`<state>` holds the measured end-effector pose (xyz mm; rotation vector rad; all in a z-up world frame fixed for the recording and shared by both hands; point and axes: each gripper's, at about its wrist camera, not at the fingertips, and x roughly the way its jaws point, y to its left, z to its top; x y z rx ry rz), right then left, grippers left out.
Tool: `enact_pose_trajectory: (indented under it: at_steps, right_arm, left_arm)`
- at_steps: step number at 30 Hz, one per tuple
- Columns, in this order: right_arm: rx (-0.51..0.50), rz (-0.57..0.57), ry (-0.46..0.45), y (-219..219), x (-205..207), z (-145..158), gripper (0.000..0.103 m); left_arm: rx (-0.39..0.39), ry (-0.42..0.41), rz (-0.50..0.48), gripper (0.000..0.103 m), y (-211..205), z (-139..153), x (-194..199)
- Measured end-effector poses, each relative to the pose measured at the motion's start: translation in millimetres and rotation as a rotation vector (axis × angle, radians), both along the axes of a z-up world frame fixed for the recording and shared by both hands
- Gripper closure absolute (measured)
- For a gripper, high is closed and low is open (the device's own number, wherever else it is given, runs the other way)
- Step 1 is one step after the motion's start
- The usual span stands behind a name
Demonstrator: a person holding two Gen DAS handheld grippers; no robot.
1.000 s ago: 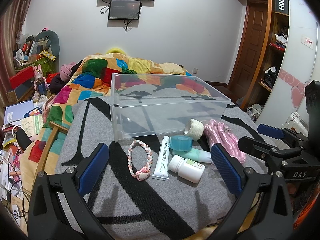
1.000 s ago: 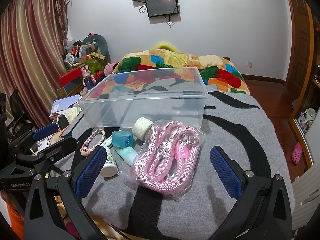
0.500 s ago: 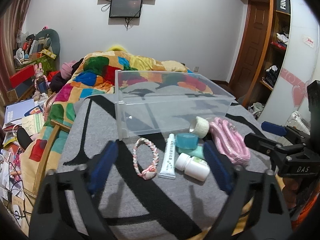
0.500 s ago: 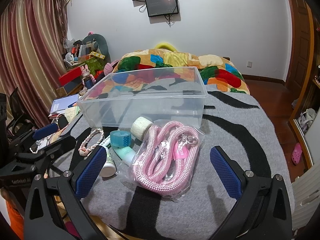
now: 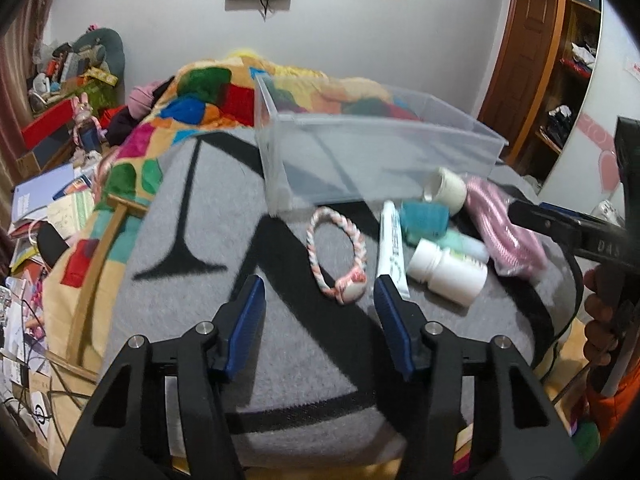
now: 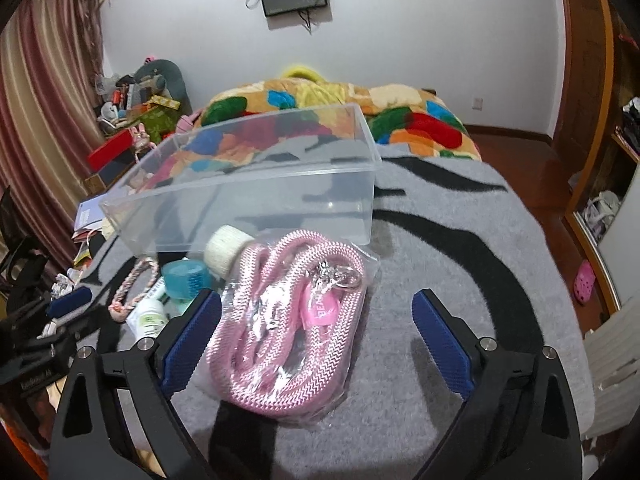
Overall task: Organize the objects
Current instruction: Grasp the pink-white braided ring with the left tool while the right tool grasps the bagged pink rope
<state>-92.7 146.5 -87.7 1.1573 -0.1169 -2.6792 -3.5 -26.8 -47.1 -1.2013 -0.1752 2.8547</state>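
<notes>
A clear plastic bin [image 5: 372, 160] [image 6: 256, 188] stands empty on the grey blanket. In front of it lie a pink braided bracelet [image 5: 338, 258], a white tube [image 5: 394, 248], a white pill bottle [image 5: 446, 270], a teal tape roll [image 5: 424, 220], a cream roll [image 5: 446, 192] and a bagged pink rope [image 6: 292, 328]. My left gripper [image 5: 320, 320] is open, half closed, just short of the bracelet. My right gripper [image 6: 316, 344] is open, wide, around the near end of the rope bag.
A colourful quilt [image 6: 328, 108] lies behind the bin. Clutter, books and boxes [image 5: 52, 160] fill the floor at the left. A wooden shelf unit and door [image 5: 552, 60] stand at the right. The bed's near edge is just below the grippers.
My left gripper has narrowed its jaws and moved forward and down toward the bracelet. My right gripper has moved forward and down over the rope bag, still wide open.
</notes>
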Motion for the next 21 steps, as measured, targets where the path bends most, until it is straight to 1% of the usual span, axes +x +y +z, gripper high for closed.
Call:
enact_pose_trajectory:
  at_steps: [2,4,6,8,9,10,11,12,13,15,16,19,21]
  right_arm:
    - [-0.004,0.0,-0.022,-2,-4,-5,0.008]
    - [-0.011,-0.002,-0.04,-3,-8,-10,0.008]
    - [-0.027,0.001,-0.056,-3,-12,-13,0.008]
    - [-0.034,0.013,-0.078,-5,-16,-18,0.008]
    - [-0.046,0.022,-0.089,-6,-17,-21,0.008]
    - [-0.048,0.024,-0.09,-6,-18,-23,0.008]
    - [-0.041,0.027,-0.081,-7,-17,-23,0.011]
    - [-0.037,0.038,-0.078,-8,-16,-22,0.02]
    - [-0.036,0.049,-0.079,-9,-15,-22,0.025]
    - [-0.029,0.06,-0.076,-11,-13,-21,0.04]
    - [-0.022,0.062,-0.071,-11,-11,-21,0.042]
    - [-0.023,0.06,-0.058,-7,-4,-19,0.05]
    - [-0.03,0.057,-0.051,-2,1,-16,0.059]
  left_arm:
    - [0.0,-0.008,-0.003,0.047,1,-5,-3]
    - [-0.016,0.001,-0.001,0.047,4,-6,-5]
    - [-0.019,0.007,-0.004,0.049,6,-7,-8]
    - [-0.017,0.011,-0.004,0.058,6,-7,-12]
    - [-0.015,0.014,-0.004,0.06,6,-7,-14]
    - [-0.013,0.017,-0.005,0.066,6,-8,-15]
    - [-0.013,0.02,-0.005,0.073,6,-8,-15]
    - [-0.014,0.022,-0.004,0.076,6,-8,-15]
    - [-0.017,0.022,-0.002,0.08,6,-8,-15]
    - [-0.013,0.027,0.0,0.085,5,-7,-13]
    - [-0.009,0.029,-0.001,0.087,4,-7,-12]
    - [-0.007,0.045,-0.001,0.088,2,-1,-6]
    - [-0.014,0.067,0.0,0.088,1,4,0]
